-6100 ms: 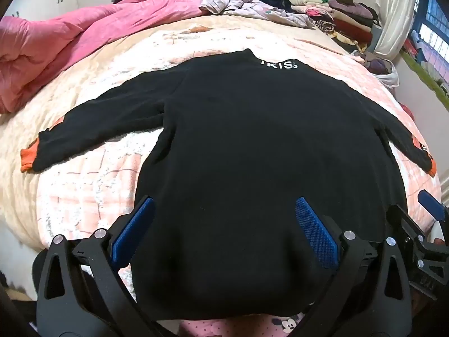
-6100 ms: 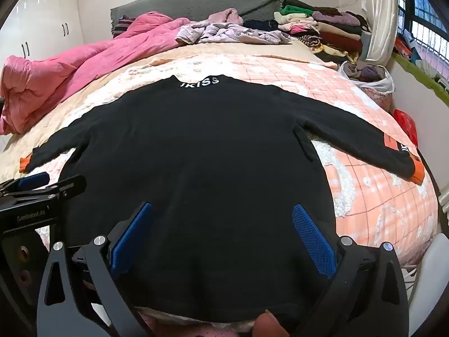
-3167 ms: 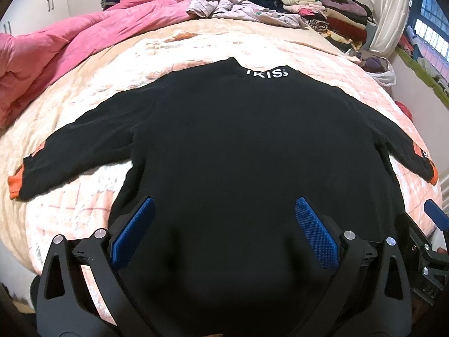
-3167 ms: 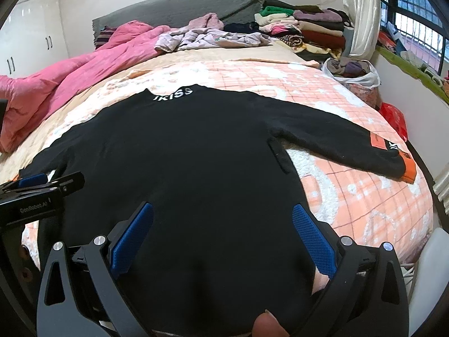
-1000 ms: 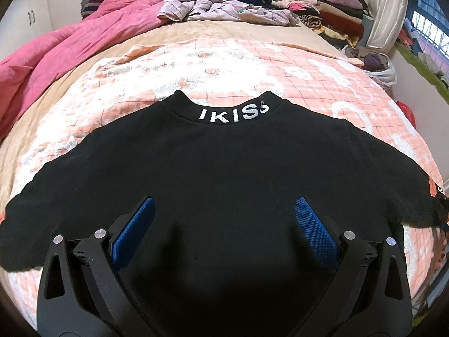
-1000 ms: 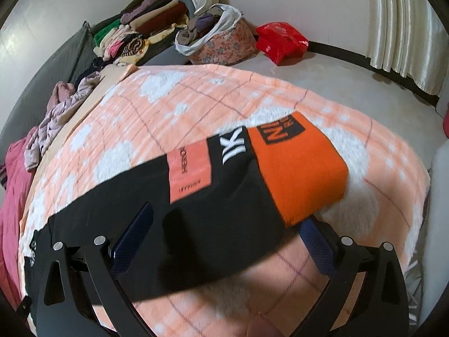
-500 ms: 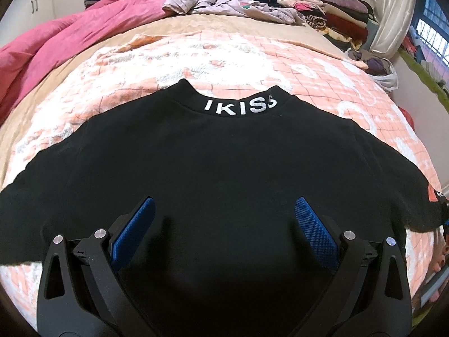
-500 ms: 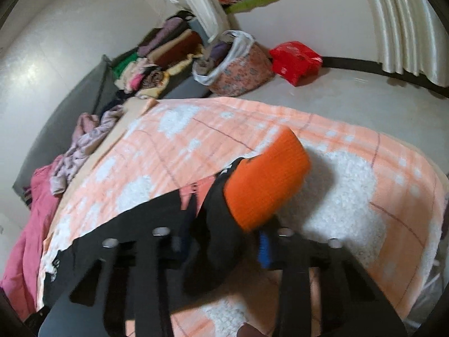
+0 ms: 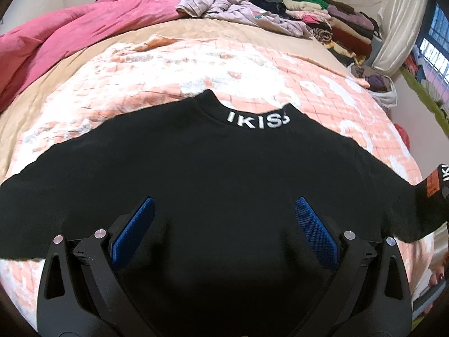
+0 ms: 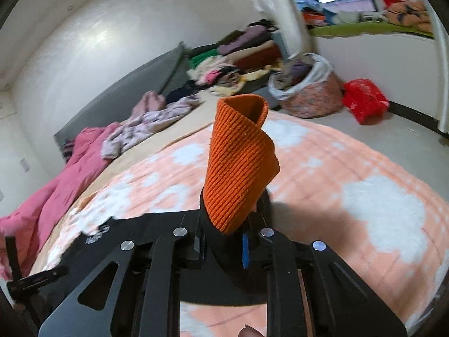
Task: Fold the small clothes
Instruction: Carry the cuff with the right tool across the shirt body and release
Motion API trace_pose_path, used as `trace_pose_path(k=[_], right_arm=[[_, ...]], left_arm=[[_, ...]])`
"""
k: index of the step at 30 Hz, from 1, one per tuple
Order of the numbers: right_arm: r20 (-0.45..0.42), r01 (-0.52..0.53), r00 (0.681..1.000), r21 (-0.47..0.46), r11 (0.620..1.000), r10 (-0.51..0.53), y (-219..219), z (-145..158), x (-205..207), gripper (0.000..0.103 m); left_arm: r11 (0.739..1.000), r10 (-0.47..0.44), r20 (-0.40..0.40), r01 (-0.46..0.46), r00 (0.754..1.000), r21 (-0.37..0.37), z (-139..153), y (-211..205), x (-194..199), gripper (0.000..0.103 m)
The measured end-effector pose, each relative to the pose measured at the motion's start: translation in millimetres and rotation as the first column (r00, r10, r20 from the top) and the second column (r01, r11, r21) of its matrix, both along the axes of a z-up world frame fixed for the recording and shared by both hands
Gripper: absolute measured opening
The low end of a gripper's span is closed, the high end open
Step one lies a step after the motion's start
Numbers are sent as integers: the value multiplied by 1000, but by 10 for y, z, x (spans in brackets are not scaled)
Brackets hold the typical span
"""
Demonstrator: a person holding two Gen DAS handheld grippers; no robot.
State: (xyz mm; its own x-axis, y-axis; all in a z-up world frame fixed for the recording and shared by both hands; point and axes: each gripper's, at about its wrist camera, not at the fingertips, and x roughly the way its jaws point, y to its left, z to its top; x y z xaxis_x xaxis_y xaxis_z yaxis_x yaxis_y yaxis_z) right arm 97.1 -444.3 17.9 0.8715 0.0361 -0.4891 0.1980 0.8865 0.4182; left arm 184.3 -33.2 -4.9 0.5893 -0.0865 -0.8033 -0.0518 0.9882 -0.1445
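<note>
Black sweater (image 9: 224,174) spread flat on peach blanket (image 9: 174,64), left gripper (image 9: 224,224) w/ jaws spread wide above its back, right gripper (image 10: 223,244) jaws just closed, pinching the sleeve's orange cuff (image 10: 238,163), cuff lifted upright off blanket, pink quilt (image 9: 70,25) at far side.

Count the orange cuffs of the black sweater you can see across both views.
1: the orange cuff sticks up from the right gripper, which is shut on that sleeve. The other sleeve end lies out of view.

Sweater (image 9: 224,174) laid flat on bed (image 9: 168,64), quilt (image 9: 70,28) heaped at 11 o'clock, clothes stack (image 9: 331,22) piled at 1 o'clock
</note>
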Motion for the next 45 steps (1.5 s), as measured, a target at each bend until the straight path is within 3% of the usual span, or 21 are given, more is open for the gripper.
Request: trace_pose_path(k=[9, 17, 24, 29, 38, 42, 45], right_arm=[[49, -171, 984, -10, 985, 171, 719, 375, 216, 16], [63, -309, 948, -31, 950, 311, 1428, 569, 411, 16], [41, -406, 912, -42, 913, 408, 2014, 545, 535, 16], [8, -474, 880, -44, 879, 475, 2452, 427, 603, 16], [-52, -577, 816, -51, 815, 575, 3155, 192, 641, 16], [-89, -606, 794, -45, 794, 601, 3351, 98, 678, 22], [-89, -633, 772, -19, 774, 629, 3397, 77, 675, 45]], left_arm=[[999, 42, 27, -42, 999, -18, 145, 316, -81, 94], [995, 94, 31, -92, 995, -46, 197, 647, -138, 94], [989, 116, 35, -112, 993, -99, 227, 912, -214, 94], [965, 141, 19, -133, 990, -228, 191, 1139, -260, 94], [953, 169, 33, -154, 985, -259, 223, 1379, -340, 94], [945, 172, 25, -158, 985, -286, 192, 1453, -353, 94], [939, 171, 17, -158, 985, -307, 159, 1482, -344, 94]])
